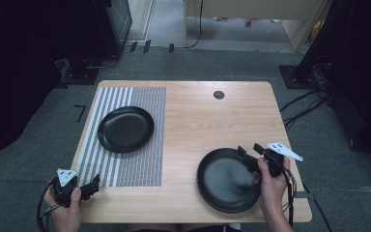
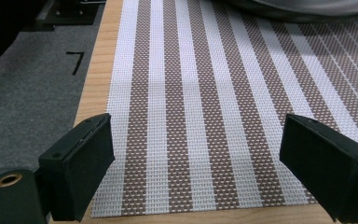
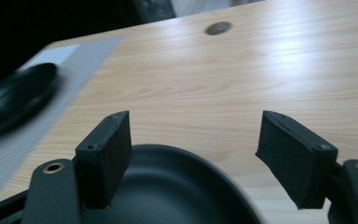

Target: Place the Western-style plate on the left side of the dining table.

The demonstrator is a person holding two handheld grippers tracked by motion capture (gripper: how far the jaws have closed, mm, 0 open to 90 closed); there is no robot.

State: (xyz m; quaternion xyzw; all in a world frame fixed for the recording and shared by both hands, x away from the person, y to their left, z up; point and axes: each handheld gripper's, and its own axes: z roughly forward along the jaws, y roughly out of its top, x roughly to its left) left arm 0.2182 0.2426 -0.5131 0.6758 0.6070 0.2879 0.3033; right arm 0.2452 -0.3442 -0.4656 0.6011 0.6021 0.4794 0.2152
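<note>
Two black plates are on the wooden table (image 1: pixel 198 111). One black plate (image 1: pixel 125 129) rests on the striped placemat (image 1: pixel 140 164) at the left. The other black plate (image 1: pixel 228 180) lies on bare wood at the front right. My right gripper (image 1: pixel 249 149) hovers open over that plate's far right rim, its jaws wide apart. In the right gripper view the near plate's rim (image 3: pixel 177 186) curves below the open right gripper (image 3: pixel 193 154), and the far plate (image 3: pixel 16 98) lies at the left. My left gripper (image 1: pixel 95 182) is open at the table's front left corner, over the placemat (image 2: pixel 205 116).
A round cable hole (image 1: pixel 219 94) sits in the table near its far edge. Bare wood stretches between the two plates. Grey carpet (image 1: pixel 38 125) surrounds the table, with cables and dark stands at the back and right.
</note>
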